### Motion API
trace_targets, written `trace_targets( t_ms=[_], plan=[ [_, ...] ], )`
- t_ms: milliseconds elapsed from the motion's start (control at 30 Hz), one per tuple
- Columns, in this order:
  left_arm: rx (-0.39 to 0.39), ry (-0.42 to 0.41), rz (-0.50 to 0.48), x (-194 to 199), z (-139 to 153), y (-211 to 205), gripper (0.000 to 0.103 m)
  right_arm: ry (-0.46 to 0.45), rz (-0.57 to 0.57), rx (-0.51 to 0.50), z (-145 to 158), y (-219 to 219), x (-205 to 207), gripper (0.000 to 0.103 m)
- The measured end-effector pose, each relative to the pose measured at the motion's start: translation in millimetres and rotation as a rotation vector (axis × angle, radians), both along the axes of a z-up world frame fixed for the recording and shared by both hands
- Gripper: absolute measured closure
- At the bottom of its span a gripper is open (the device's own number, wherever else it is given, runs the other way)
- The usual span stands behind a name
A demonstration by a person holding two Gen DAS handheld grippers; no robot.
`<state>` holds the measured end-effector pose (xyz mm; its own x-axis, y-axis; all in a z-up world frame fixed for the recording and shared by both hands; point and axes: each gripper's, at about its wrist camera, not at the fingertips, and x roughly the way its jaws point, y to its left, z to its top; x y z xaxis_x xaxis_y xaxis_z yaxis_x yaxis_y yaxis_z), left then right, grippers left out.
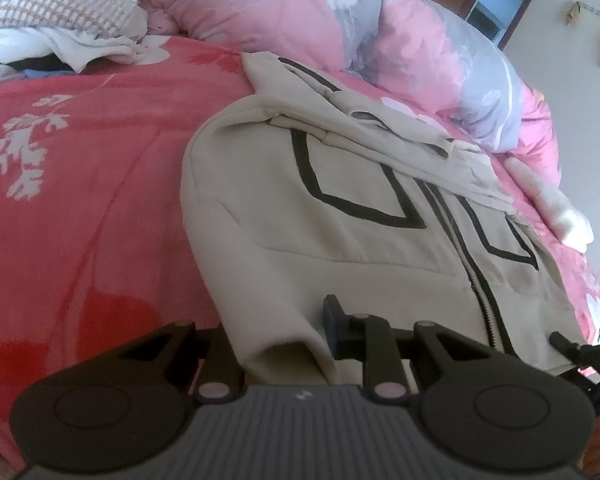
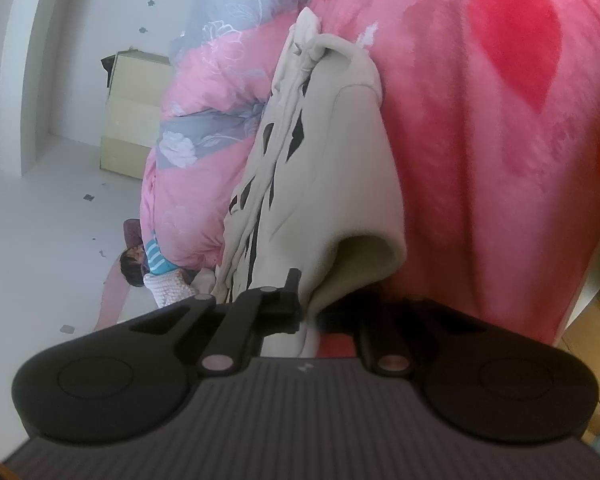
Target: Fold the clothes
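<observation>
At near hem of hoodie (image 1: 340, 248): left tongs (image 1: 284, 344) clamp folded hem edge; right tongs (image 2: 312, 304) nipped tight on hem at other corner. Hoodie lies front up on red floral bedspread (image 1: 80, 160), zip closed, sleeves folded across chest, hood flat toward pink quilt (image 1: 260, 8). Judgement: sleeves done; bottom-to-top fold left, both corners gripped ready to lift.
</observation>
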<state>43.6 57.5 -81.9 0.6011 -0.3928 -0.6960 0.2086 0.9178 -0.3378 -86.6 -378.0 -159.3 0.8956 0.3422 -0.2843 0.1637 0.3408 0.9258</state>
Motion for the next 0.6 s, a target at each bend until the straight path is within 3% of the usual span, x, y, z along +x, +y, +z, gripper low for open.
trace_targets(
  t_ms=[267,600],
  plan=[
    [0.043,-0.009,-0.010,0,2,-5,0.079,0.011,-0.001,0.013,-1,0,2,0.097],
    [0.073,-0.034,-0.017,-3,5,-9,0.083,-0.001,0.001,-0.054,10,2,4,0.098]
  ],
)
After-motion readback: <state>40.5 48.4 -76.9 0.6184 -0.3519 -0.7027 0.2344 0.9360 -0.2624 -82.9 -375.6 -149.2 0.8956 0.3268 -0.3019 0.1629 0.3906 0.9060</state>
